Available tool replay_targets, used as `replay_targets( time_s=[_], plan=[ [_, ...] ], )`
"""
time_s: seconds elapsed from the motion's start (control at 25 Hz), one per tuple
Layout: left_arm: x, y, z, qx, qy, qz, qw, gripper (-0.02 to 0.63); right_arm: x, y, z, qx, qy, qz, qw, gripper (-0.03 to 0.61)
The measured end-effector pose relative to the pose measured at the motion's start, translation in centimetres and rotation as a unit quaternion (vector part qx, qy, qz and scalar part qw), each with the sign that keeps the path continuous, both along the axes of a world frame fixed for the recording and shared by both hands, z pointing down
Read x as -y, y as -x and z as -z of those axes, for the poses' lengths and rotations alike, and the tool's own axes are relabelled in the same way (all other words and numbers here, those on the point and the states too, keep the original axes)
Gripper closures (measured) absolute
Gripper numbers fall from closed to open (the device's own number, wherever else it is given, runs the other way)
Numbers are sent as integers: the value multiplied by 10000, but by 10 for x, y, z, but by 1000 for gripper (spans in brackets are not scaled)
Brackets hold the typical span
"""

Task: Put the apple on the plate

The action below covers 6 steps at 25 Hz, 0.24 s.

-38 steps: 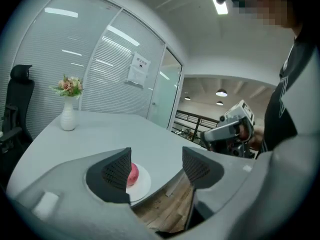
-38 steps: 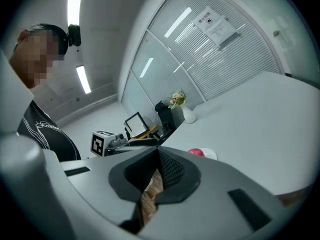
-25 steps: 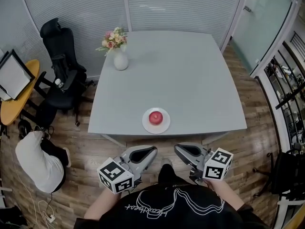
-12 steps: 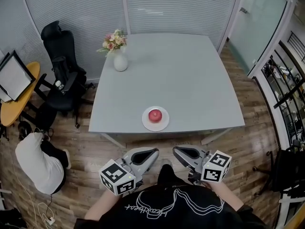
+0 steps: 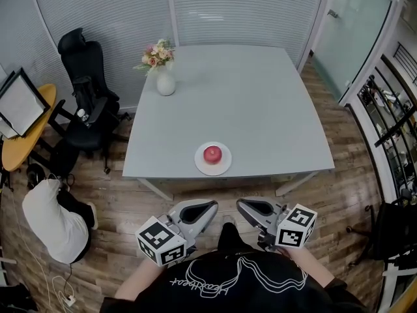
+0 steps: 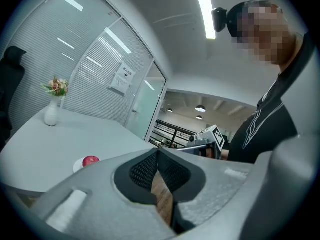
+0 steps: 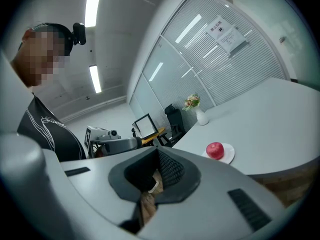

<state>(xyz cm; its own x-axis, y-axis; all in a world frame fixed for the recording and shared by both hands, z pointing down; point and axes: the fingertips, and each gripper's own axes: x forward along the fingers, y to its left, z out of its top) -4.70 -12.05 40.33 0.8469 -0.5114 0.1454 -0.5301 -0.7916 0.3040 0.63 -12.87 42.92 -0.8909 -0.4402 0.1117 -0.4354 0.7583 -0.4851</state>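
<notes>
A red apple (image 5: pixel 212 154) rests on a small white plate (image 5: pixel 224 167) near the front edge of the grey table (image 5: pixel 260 109). Both grippers hang in front of the table, over the wooden floor and close to my body, well short of the plate. The left gripper (image 5: pixel 207 208) is shut with nothing in it, and so is the right gripper (image 5: pixel 245 205). The left gripper view has the apple (image 6: pixel 91 160) far off at lower left, beyond the meeting jaws. In the right gripper view the apple (image 7: pixel 215 150) and plate (image 7: pixel 229 154) lie to the right.
A white vase of flowers (image 5: pixel 165 81) stands at the table's far left corner. A black office chair (image 5: pixel 85 77) and a round yellow table (image 5: pixel 23 132) are to the left. A person in white (image 5: pixel 51 219) crouches on the floor at left. Railings (image 5: pixel 391 129) run along the right.
Both grippers have drifted a little, staying shut and side by side. The table sits slightly farther off in the head view. The apple has stayed on the plate.
</notes>
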Motion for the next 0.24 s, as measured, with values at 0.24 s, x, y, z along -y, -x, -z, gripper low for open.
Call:
replay_targets(
  time_s=[0.24],
  plan=[
    [-14, 0, 8, 3, -67, 17, 10000, 600, -14, 1, 8, 14, -59, 22, 10000, 569]
  ],
)
